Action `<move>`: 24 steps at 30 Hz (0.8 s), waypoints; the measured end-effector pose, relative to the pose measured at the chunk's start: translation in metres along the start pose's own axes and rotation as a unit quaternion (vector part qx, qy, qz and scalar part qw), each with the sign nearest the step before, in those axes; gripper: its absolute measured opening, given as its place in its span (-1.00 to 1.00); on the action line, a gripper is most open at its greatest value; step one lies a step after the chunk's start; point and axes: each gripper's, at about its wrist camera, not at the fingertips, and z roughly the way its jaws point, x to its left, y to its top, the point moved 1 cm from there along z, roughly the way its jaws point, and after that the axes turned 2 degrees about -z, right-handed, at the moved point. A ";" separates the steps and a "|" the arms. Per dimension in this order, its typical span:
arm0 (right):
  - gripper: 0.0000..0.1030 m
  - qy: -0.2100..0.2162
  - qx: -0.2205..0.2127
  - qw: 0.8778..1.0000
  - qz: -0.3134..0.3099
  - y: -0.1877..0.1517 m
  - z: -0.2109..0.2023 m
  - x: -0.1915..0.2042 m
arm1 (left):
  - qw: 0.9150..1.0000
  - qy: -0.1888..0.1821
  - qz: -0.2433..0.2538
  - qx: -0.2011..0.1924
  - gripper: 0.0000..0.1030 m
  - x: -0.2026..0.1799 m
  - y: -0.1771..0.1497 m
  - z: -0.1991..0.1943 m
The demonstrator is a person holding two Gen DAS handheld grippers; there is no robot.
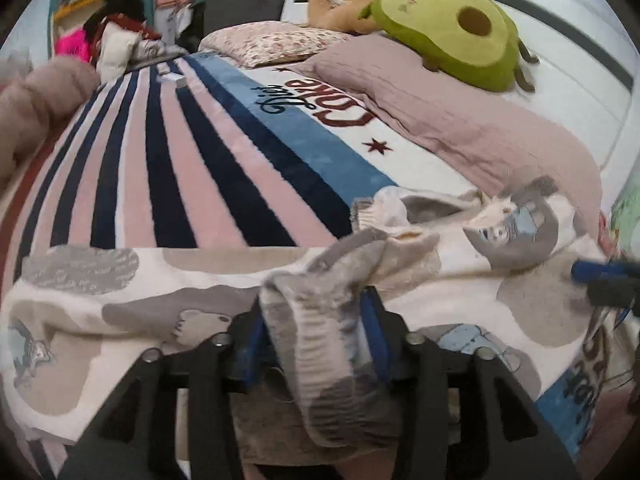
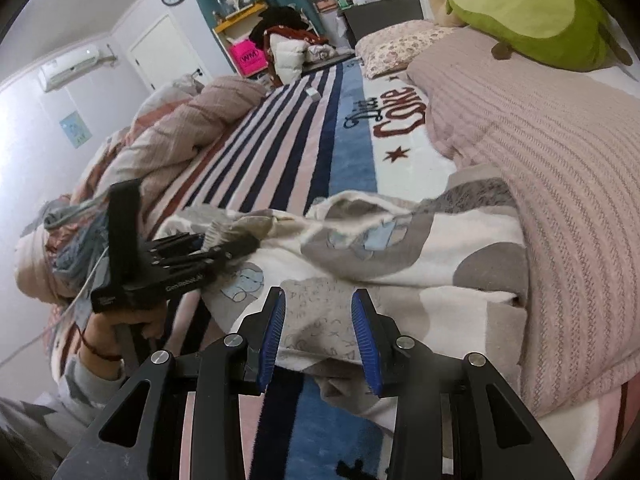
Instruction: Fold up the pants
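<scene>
The pants (image 1: 168, 300) are cream fleece with grey and beige patches and blue cartoon prints. They lie spread across the near end of the striped blanket (image 1: 168, 160). My left gripper (image 1: 316, 320) is shut on a bunched, ribbed cuff of the pants (image 1: 320, 344), lifted off the bed. The right wrist view shows the pants (image 2: 400, 248) and the left gripper (image 2: 224, 246) pinching the ribbed edge. My right gripper (image 2: 318, 332) is open, its blue pads either side of the pants' near edge, touching nothing. Its tip shows at the right edge of the left wrist view (image 1: 608, 276).
A pink ribbed blanket (image 2: 540, 168) lies along the right of the bed, with an avocado plush (image 2: 532, 12) and floral pillow (image 2: 400, 48) beyond. A rolled quilt (image 2: 168, 140) lies along the left. A small white object (image 1: 173, 78) rests on the far stripes.
</scene>
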 end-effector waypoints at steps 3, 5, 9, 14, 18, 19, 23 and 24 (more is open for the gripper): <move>-0.40 -0.004 0.002 1.000 -0.003 -0.001 0.001 0.001 | 0.998 -0.005 -0.018 -0.066 0.43 0.017 0.011 -0.041; -0.40 -0.004 -0.001 1.000 0.000 -0.001 -0.001 0.000 | 0.994 0.023 -0.032 -0.098 0.45 0.037 0.013 -0.069; -0.40 -0.010 -0.007 1.000 0.005 0.001 -0.003 -0.004 | 0.974 0.140 -0.126 -0.124 0.56 0.111 -0.001 -0.104; -0.25 -0.051 -0.010 0.999 0.000 0.001 -0.004 -0.010 | 0.945 0.201 -0.239 -0.096 0.56 0.181 -0.056 -0.112; -0.24 -0.096 0.007 0.995 0.016 0.001 0.005 -0.024 | 0.940 0.179 -0.282 -0.070 0.56 0.198 -0.087 -0.102; -0.25 -0.114 0.012 0.993 0.019 0.001 0.007 -0.028 | 0.940 0.176 -0.283 -0.068 0.56 0.198 -0.089 -0.101; -0.25 -0.148 0.014 0.988 0.026 0.000 0.008 -0.039 | 0.946 0.123 -0.292 -0.074 0.56 0.186 -0.089 -0.099; -0.25 -0.144 0.012 0.989 0.033 0.000 0.008 -0.041 | 0.947 0.114 -0.291 -0.071 0.56 0.182 -0.088 -0.095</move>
